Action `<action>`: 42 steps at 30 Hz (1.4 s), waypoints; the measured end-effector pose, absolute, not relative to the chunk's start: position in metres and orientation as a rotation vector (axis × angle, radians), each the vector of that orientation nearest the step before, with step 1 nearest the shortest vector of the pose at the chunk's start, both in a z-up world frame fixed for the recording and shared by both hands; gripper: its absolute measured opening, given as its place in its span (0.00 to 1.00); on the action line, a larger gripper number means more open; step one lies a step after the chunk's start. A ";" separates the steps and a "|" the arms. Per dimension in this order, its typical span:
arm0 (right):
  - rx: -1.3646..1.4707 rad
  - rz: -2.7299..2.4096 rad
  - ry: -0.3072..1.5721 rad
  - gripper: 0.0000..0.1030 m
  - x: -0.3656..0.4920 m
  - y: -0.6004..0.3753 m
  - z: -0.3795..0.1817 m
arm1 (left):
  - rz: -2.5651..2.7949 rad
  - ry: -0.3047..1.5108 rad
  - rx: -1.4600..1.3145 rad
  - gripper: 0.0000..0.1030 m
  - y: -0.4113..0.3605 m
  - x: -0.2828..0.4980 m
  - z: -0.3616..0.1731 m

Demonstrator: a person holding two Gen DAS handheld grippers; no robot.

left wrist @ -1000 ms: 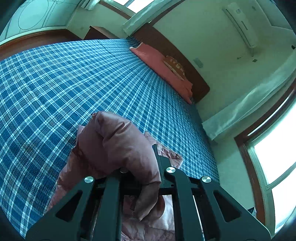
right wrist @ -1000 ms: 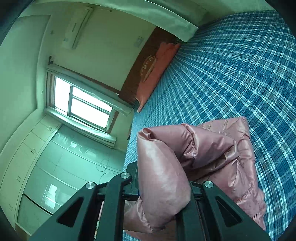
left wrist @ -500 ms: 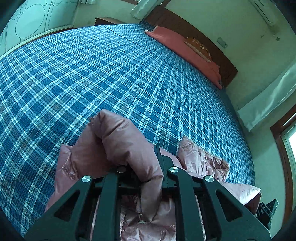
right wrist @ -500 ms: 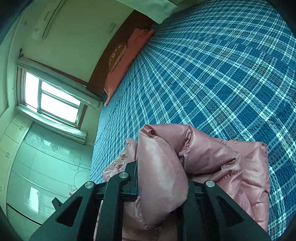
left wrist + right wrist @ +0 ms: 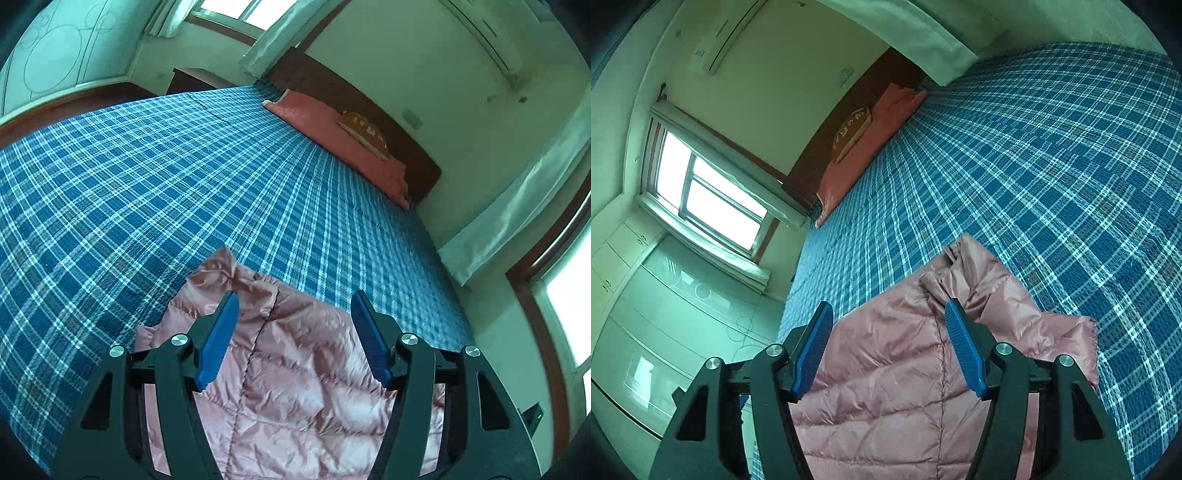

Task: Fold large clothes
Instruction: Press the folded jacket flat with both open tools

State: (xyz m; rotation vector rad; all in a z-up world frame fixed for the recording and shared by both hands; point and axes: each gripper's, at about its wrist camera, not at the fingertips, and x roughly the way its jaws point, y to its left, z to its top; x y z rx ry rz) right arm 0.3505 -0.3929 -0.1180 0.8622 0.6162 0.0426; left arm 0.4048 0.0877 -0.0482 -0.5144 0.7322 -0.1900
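Jacket: a pink quilted jacket (image 5: 295, 369) lies spread on the bed (image 5: 147, 184), at its near end, a seam running down its middle; the right-wrist view (image 5: 886, 369) shows the same garment.
Jacket, hidden parts: its near end runs off the bottom of both views, and both grippers' black frames cover parts of it.
Jacket, far edge: a bunched flap at the far edge may be a collar or a cuff; which one cannot be made out.
Left gripper (image 5: 291, 302): its jaws are opening, blue pads spread apart over the jacket and pressing on nothing; the cloth lies below the gap, released.
Right gripper (image 5: 888, 312): its jaws are opening too, pads apart above the jacket's seam and gripping nothing.
Contact: whether either set of fingertips brushes the fabric cannot be told.
Bed: a blue plaid cover stretches to a dark headboard (image 5: 369, 110); the near edge is cut off.
Pillow: a salmon pillow (image 5: 332, 140) lies along the headboard, with a smaller patterned cushion (image 5: 364, 129) on it; its print is too small to read.
Room: a bright window (image 5: 709, 192) is blown out by glare.
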 end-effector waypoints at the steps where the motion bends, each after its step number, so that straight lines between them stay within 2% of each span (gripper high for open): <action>1: 0.826 0.027 0.648 0.61 0.356 -0.385 -0.120 | -0.180 0.746 -0.476 0.61 0.084 0.404 -0.052; 7: 0.589 -0.019 0.798 0.59 0.409 -0.333 -0.135 | -0.128 0.850 -0.304 0.60 0.054 0.417 -0.082; 17: 0.260 -0.090 0.905 0.59 0.470 -0.277 -0.160 | 0.034 0.951 -0.082 0.61 0.021 0.461 -0.134; 22: 0.234 -0.099 0.935 0.59 0.477 -0.272 -0.177 | 0.054 0.953 -0.008 0.61 0.010 0.474 -0.151; 27: 0.230 -0.138 0.890 0.59 0.469 -0.286 -0.152 | 0.040 0.902 -0.077 0.59 0.019 0.463 -0.124; 30: 0.187 -0.209 0.929 0.59 0.476 -0.301 -0.162 | 0.081 0.910 -0.056 0.59 0.028 0.471 -0.132; 32: 0.251 -0.182 0.950 0.61 0.480 -0.312 -0.178 | 0.066 0.969 -0.075 0.62 0.030 0.481 -0.150; 35: 0.248 -0.188 0.930 0.63 0.480 -0.314 -0.181 | 0.073 0.956 -0.037 0.65 0.023 0.488 -0.157; 42: 0.315 -0.207 0.893 0.64 0.447 -0.342 -0.154 | 0.049 0.967 -0.107 0.65 0.043 0.474 -0.139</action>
